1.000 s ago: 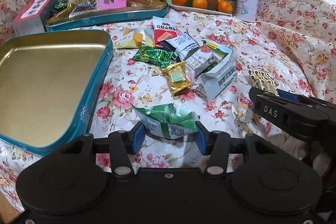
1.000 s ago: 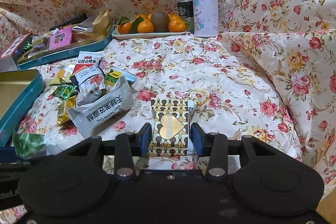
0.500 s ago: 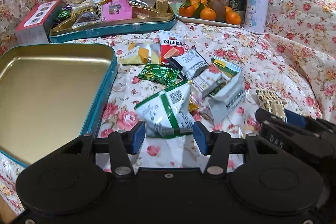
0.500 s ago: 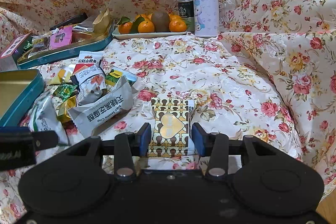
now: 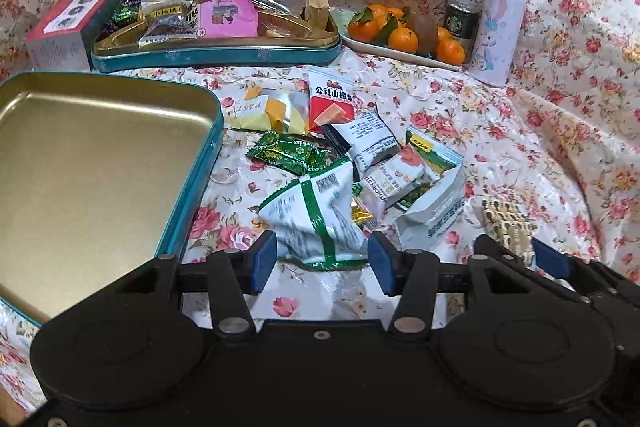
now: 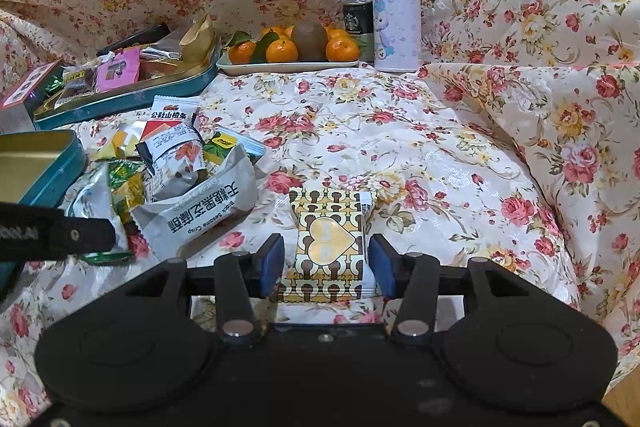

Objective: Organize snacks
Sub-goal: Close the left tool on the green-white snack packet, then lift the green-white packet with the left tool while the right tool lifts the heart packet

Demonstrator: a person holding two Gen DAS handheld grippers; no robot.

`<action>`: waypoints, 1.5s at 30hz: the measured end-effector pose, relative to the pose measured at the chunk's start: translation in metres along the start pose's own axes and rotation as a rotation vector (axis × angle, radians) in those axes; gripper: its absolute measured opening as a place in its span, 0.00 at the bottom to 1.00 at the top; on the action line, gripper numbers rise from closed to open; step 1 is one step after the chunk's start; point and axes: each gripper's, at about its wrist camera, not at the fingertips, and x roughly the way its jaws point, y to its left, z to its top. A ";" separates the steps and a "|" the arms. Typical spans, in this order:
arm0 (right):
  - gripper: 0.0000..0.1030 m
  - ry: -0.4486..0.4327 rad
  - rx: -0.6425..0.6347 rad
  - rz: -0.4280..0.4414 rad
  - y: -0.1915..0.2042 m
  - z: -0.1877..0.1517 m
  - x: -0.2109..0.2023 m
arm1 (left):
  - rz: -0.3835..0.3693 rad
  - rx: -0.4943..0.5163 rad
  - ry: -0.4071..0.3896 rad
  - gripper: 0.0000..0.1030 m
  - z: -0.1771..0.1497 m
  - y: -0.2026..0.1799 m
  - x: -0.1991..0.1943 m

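My left gripper (image 5: 322,261) is shut on a white-and-green snack packet (image 5: 316,217), held tilted above the floral cloth, right of the open gold-lined teal tin (image 5: 192,187). My right gripper (image 6: 326,263) has its fingers around a gold heart-pattern packet (image 6: 328,243) that lies on the cloth; a narrow gap shows on each side. That packet also shows in the left wrist view (image 5: 508,227). A pile of loose snack packets (image 5: 360,147) lies between tin and right gripper.
A second teal tin (image 5: 216,53) filled with snacks stands at the back left beside a small box (image 5: 64,27). A plate of oranges (image 6: 296,47), a can (image 6: 357,19) and a lilac bottle (image 6: 396,7) stand at the back. Raised floral cushions are on the right.
My left gripper has lifted the white-and-green packet off the cloth and tilted it upright. The right gripper has stayed around the gold packet.
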 end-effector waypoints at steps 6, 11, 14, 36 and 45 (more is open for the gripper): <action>0.51 -0.002 0.004 0.005 0.000 0.000 0.001 | 0.016 0.006 -0.019 0.56 0.001 -0.001 -0.008; 0.51 -0.004 0.000 0.008 -0.001 -0.001 0.001 | 0.034 -0.007 -0.020 0.56 0.004 0.000 -0.005; 0.52 -0.003 0.000 0.008 -0.001 -0.001 0.002 | 0.043 -0.002 -0.021 0.56 0.005 -0.002 -0.002; 0.56 -0.015 -0.017 0.005 0.002 0.000 0.004 | 0.049 -0.089 0.046 0.59 0.013 0.007 0.026; 0.57 -0.024 -0.019 -0.005 0.003 -0.001 0.005 | 0.050 -0.089 0.048 0.58 0.014 0.007 0.027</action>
